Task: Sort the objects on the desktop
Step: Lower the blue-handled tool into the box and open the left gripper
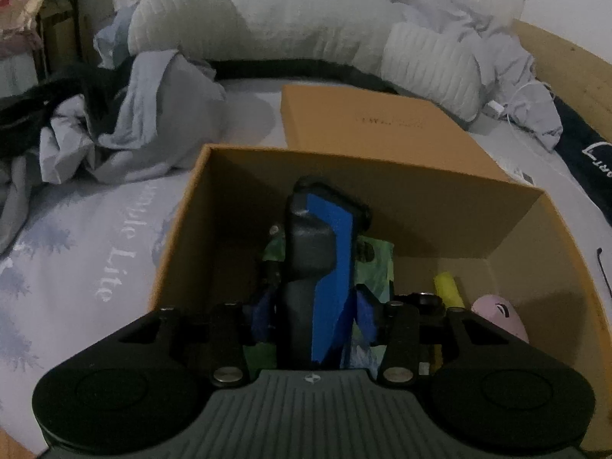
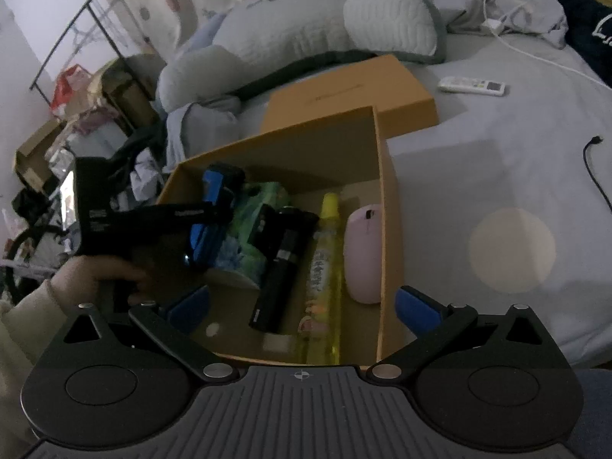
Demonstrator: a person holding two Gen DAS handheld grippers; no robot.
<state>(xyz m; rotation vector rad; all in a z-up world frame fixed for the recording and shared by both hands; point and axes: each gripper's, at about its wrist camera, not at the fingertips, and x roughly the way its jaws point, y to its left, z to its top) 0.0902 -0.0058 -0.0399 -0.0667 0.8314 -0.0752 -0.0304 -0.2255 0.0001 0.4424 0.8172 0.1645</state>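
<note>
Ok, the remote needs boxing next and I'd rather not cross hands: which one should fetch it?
Right, probably. The right tool is open and empty, and the remote lies on the bed past the box's right wall. The left tool is down inside the box by the green pack.

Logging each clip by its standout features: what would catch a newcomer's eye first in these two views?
An open cardboard box sits on a bed, its lid lying just behind it. Inside, side by side, lie a pink mouse, a yellow bottle, a black cylinder and a green packet. The left tool reaches into the box over that packet, while the right tool is open at the box's near edge.
</note>
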